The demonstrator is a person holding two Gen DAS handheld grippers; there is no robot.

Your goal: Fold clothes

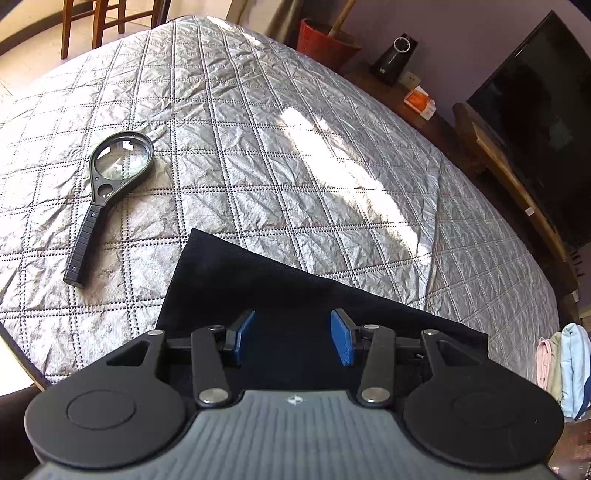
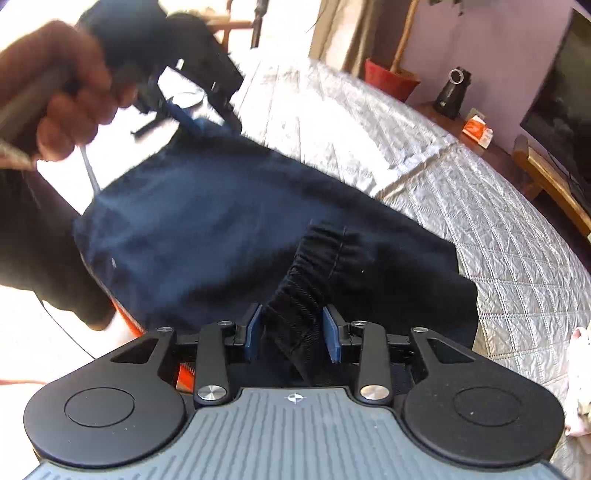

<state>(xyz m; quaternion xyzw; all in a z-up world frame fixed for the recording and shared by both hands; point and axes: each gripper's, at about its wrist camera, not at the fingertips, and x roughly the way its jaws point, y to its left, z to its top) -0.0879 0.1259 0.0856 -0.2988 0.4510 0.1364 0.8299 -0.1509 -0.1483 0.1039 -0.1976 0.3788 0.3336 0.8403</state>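
Nearest, our right gripper (image 2: 293, 332) has its blue pads closed on the gathered elastic waistband (image 2: 308, 273) of a dark navy garment (image 2: 207, 221), apparently shorts or trousers, the bunched band pinched between the pads. Our left gripper (image 1: 291, 338) hangs with its pads spread apart and nothing between them, over a flat corner of the same cloth (image 1: 258, 280). Garment lies on the grey quilted bedspread (image 1: 258, 147), near the edge closest to us; right view is motion-blurred, so its full outline is unclear. Further left on the quilt, a black magnifying glass (image 1: 110, 192), well apart from the cloth. Beyond the bed: a red pot (image 1: 321, 40), a dark television (image 1: 535, 122) on a wooden stand, wooden chair legs (image 1: 92, 22). Judgement: we are at the start of a fold, one end secured, the other not yet taken. Next move calls for the left pads to drop and close on the free edge, so both ends lift together and the cloth stays taut.
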